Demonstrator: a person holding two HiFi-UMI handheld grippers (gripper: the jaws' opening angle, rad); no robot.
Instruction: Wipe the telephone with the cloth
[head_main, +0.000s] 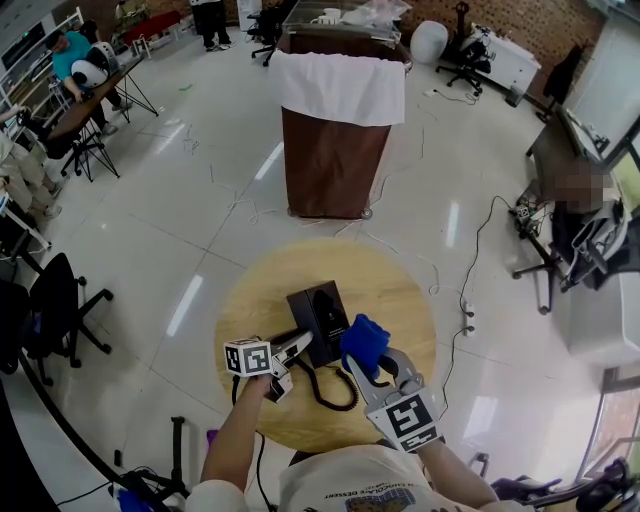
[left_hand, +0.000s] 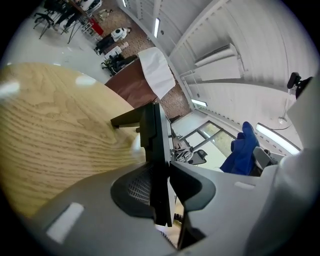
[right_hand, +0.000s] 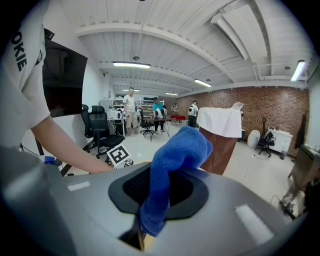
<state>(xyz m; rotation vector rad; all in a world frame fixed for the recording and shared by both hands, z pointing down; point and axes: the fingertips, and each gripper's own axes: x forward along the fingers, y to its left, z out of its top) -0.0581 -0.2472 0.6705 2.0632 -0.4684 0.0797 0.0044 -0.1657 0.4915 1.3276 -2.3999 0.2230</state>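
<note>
A black telephone lies on the round wooden table, its coiled cord trailing toward me. My left gripper reaches in from the left, and in the left gripper view its jaws sit tight on both sides of the telephone's thin edge. The blue cloth is bunched in my right gripper, just right of the telephone. In the right gripper view the cloth sticks up from between the shut jaws.
A brown lectern draped with a white sheet stands beyond the table. Office chairs stand to the left, and desks with equipment to the right. Cables run across the white floor. People stand and sit far off at the back left.
</note>
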